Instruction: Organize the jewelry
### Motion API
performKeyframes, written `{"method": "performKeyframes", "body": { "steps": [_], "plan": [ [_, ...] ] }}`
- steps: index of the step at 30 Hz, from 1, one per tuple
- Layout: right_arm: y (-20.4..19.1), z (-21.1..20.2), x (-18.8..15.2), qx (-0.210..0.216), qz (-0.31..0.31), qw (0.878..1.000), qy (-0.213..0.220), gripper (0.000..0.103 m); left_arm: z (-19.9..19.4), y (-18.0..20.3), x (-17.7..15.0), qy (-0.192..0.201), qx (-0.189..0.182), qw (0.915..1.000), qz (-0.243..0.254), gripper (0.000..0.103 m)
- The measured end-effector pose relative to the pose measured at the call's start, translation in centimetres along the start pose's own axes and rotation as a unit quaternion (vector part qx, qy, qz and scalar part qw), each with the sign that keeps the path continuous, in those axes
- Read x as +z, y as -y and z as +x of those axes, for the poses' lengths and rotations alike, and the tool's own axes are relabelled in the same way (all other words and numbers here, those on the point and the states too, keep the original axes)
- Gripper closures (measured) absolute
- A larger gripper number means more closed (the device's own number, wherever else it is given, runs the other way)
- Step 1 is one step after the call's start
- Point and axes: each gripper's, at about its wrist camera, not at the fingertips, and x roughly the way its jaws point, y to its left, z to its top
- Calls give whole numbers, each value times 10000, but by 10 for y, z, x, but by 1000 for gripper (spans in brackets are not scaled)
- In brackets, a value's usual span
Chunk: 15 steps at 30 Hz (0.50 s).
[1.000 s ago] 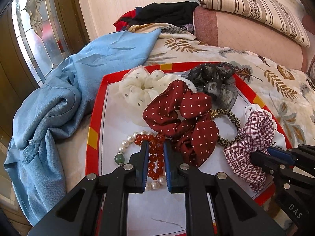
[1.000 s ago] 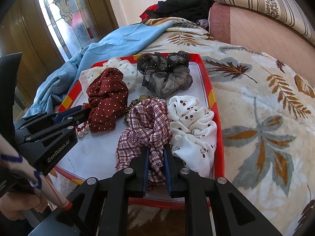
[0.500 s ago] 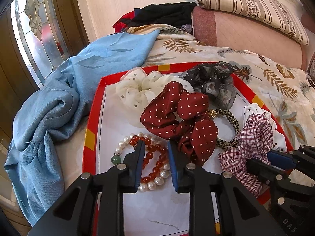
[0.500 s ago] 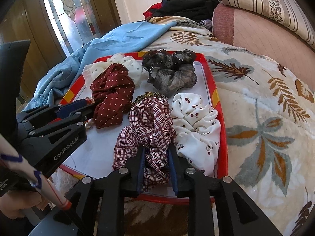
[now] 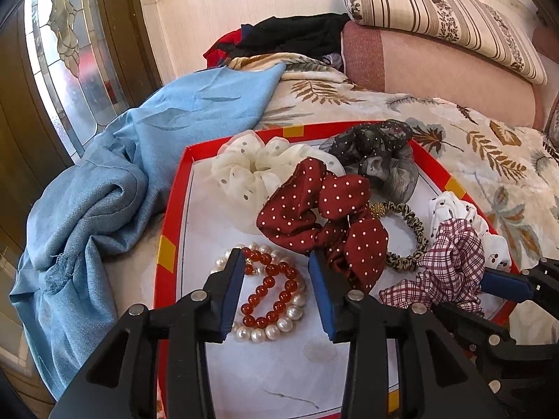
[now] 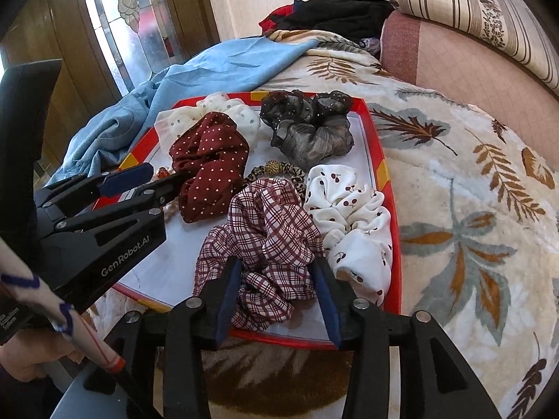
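Note:
A red-rimmed white tray (image 5: 173, 209) (image 6: 379, 160) lies on the bed. In it lie a red bead bracelet (image 5: 270, 289) inside a pearl bracelet (image 5: 276, 328). My left gripper (image 5: 276, 265) is open, its fingers on either side of the bracelets, not touching them. A dark red dotted scrunchie (image 5: 325, 216) (image 6: 209, 164) lies just right of it. My right gripper (image 6: 277, 269) is open around the near end of a plaid scrunchie (image 6: 265, 234) (image 5: 450, 265). A cherry-print white scrunchie (image 6: 353, 216) lies to its right.
A cream dotted scrunchie (image 5: 251, 171), a grey-black scrunchie (image 5: 380, 153) (image 6: 311, 125) and a leopard hair tie (image 5: 408, 237) also lie in the tray. A blue cloth (image 5: 104, 181) is heaped at the tray's left. Pillows (image 5: 436, 10) and dark clothes (image 5: 297, 35) lie behind.
Both grippers have opened wide and drawn back a little. The left let go of the red bead bracelet; the right let go of the plaid scrunchie, which now rests on the tray.

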Motion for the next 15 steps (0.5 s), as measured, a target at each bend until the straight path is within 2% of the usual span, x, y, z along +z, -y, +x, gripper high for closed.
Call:
{"method": "performKeyframes", "body": {
  "steps": [13, 15],
  "plan": [
    [-3, -18, 1, 21, -130, 9998, 141, 46, -10, -4, 3, 277, 35, 9995, -154, 54],
    [-5, -23, 2, 1, -189, 9996, 205, 42, -13, -5, 4, 341, 32, 9992, -186, 53]
  ]
}}
